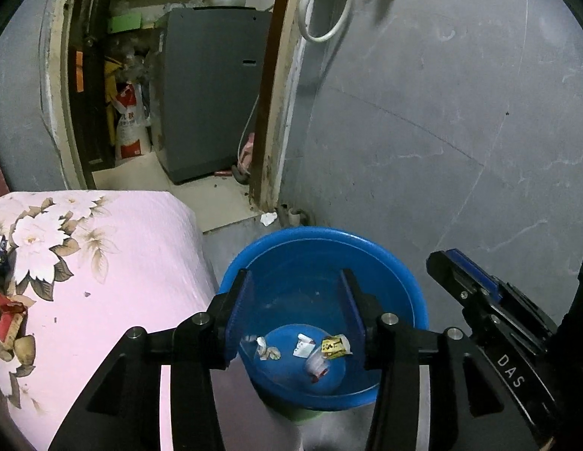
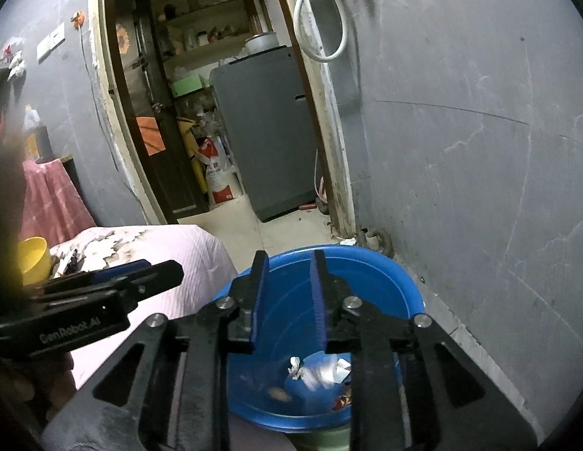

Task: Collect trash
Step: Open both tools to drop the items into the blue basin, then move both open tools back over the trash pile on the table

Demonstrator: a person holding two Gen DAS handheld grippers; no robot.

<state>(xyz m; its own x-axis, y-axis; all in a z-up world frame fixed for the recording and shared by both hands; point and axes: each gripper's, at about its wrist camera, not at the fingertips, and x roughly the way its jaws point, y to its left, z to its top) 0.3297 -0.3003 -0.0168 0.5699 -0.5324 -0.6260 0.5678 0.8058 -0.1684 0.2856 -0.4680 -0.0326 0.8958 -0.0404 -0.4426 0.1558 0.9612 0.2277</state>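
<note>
I hold both tongs over the blue tub (image 1: 412,293), which sits on the floor beside the pink flowered bed (image 1: 114,263). The trash that is already collected lies at the bottom of the tub: white paper scraps (image 1: 267,347), a yellow wrapper (image 1: 334,345) and a clear little cup (image 1: 318,366). More trash waits on the bed, a red and tan wrapper (image 1: 5,319) at its near left edge. So the next thing to pick up lies to the left of my tongs, and I think my left tongs (image 1: 297,314) are nearer to it than my right tongs (image 2: 289,300), since they hang on the bed's side. I cannot tell which way that wrapper's long side runs, because it is crumpled and cut off by the edge of the view. My left tongs are partly open, with nothing between the blue pads. My right tongs are open a little less, and they are empty too. One white scrap (image 1: 268,218) also lies on the floor by the door frame, past the tub.
</note>
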